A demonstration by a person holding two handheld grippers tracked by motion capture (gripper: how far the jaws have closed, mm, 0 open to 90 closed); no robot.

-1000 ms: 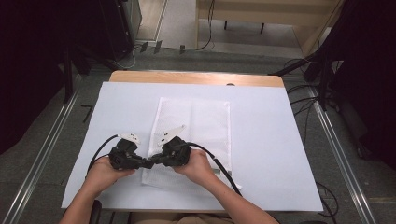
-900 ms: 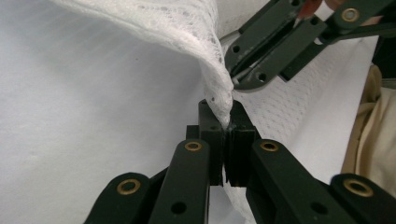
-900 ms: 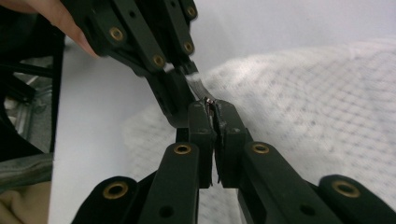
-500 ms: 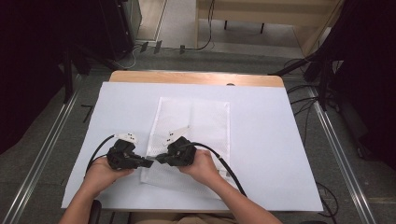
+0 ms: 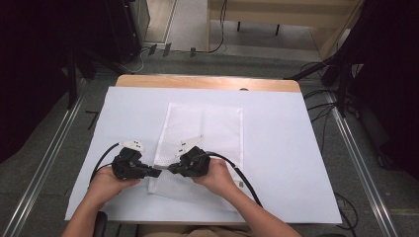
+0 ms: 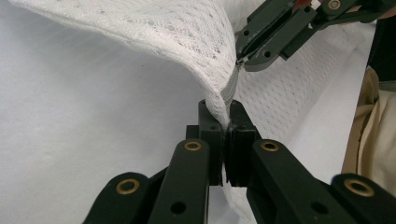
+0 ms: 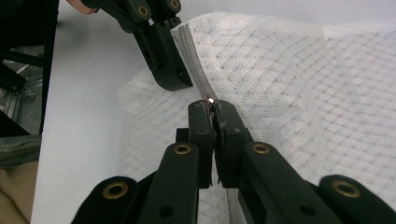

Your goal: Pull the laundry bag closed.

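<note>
Left gripper is pressed together on the zipper edge of a white mesh bag, lifting the fabric off the white sheet that covers the desk. Right gripper is clamped on the small metal zipper pull, its tips just beside the left gripper's. From the high view, both grippers meet near the bag's near left corner, toward the near edge of the desk, each held in a hand. The bag lies flat along the middle of the sheet, its far end reaching toward the desk's far edge.
</note>
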